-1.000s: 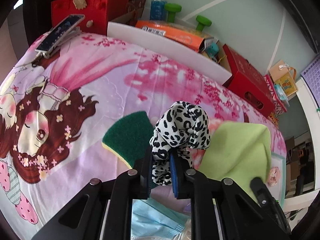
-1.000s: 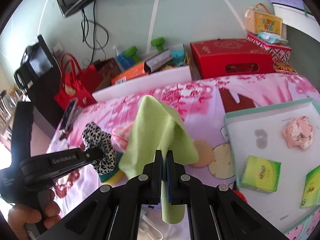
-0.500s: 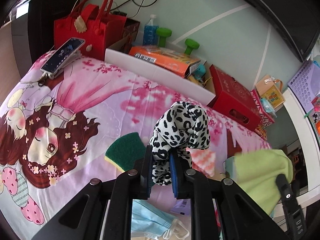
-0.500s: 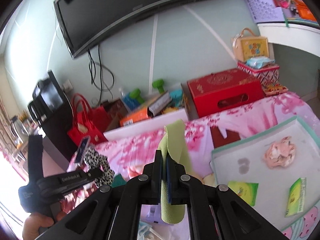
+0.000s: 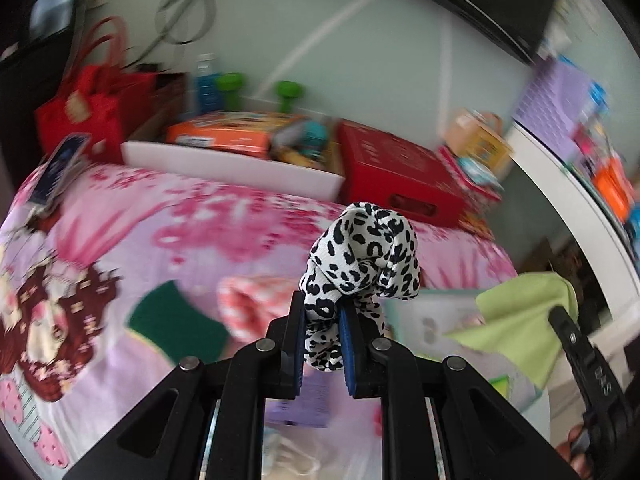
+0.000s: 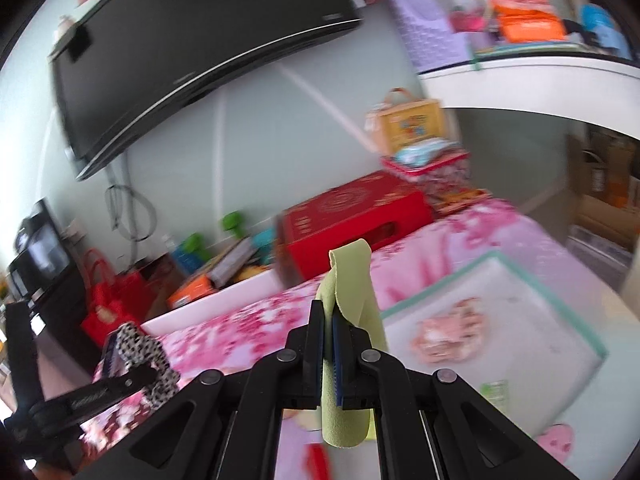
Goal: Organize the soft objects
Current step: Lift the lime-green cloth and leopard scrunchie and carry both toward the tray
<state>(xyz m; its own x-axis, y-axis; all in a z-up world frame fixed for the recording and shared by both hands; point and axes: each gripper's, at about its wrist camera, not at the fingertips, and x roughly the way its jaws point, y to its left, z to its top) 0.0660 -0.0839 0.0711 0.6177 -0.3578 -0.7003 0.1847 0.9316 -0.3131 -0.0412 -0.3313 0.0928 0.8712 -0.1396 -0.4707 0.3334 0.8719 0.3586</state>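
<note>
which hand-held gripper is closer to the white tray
Right. The right hand-held gripper, holding the green cloth, is beside the tray; the left hangs further off, over the bedspread.

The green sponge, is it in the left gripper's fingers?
No, the green sponge lies on the pink sheet, and the left gripper holds the spotted cloth.

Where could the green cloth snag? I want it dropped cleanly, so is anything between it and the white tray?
Nothing visible blocks the way. The right gripper is shut on the green cloth, lifted above the pink bedspread. The white tray lies open just beyond, holding a pink scrunchie and a small green packet.
</note>
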